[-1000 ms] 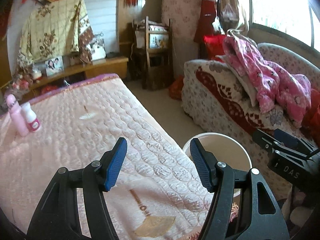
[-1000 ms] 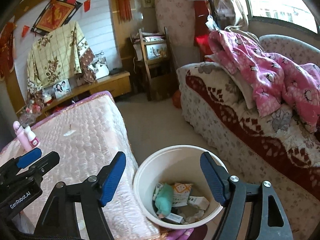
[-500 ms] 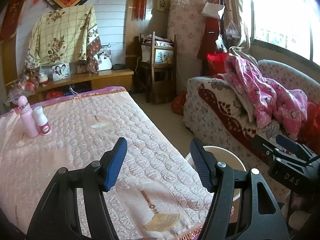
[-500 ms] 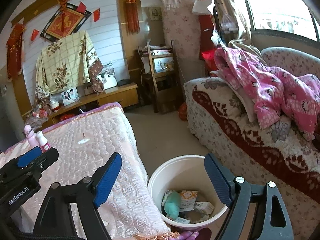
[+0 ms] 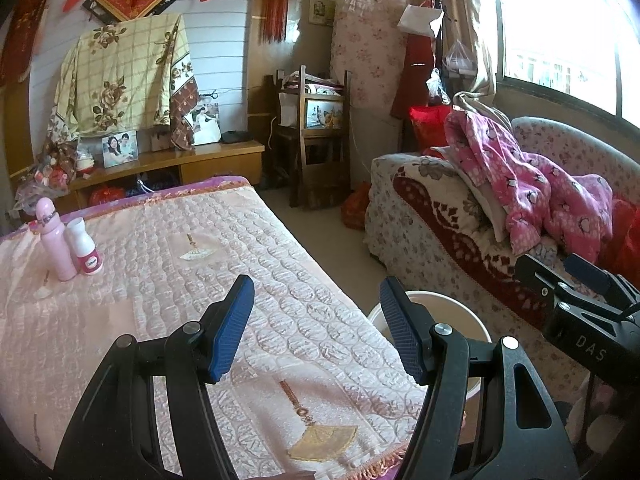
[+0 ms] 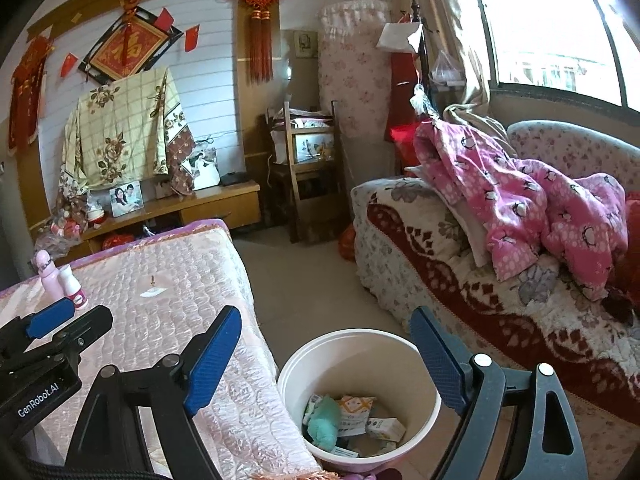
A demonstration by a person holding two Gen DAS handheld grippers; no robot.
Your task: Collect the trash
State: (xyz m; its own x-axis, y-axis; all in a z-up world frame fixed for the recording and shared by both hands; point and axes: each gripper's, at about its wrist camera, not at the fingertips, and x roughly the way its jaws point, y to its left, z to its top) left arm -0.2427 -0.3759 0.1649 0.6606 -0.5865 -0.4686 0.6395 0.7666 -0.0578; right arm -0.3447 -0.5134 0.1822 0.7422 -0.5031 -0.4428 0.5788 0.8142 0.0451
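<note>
White plastic, round and open-topped, the trash bucket [image 6: 360, 392] stands on the floor between the quilted surface [image 5: 160, 300] and the sofa [image 6: 460, 280], just beside the surface's fringed corner. Inside it lie a few small printed cartons [image 6: 354, 414] and a crumpled teal wad [image 6: 324, 426], covering the bottom only, so there is plenty of room (the far wall of the bucket is bare). Both tools hang empty: the right gripper [image 6: 326, 360] sits above the bucket with its jaws standing wide and nothing between the pads, and the left gripper [image 5: 316, 328] is over the near end of the surface with its jaws about half spread, holding nothing. By my reading a drop into the bucket is done and the step in hand is looking for the next piece. Little loose litter shows on the surface; only a pink bottle [image 5: 56, 240] and a white bottle [image 5: 86, 250] stand upright, touching, at the far left corner, and whether they count as trash I cannot tell. The next move calls for scanning the surface and floor, then reaching well away from the bucket with jaws open enough to straddle whatever is chosen.
</note>
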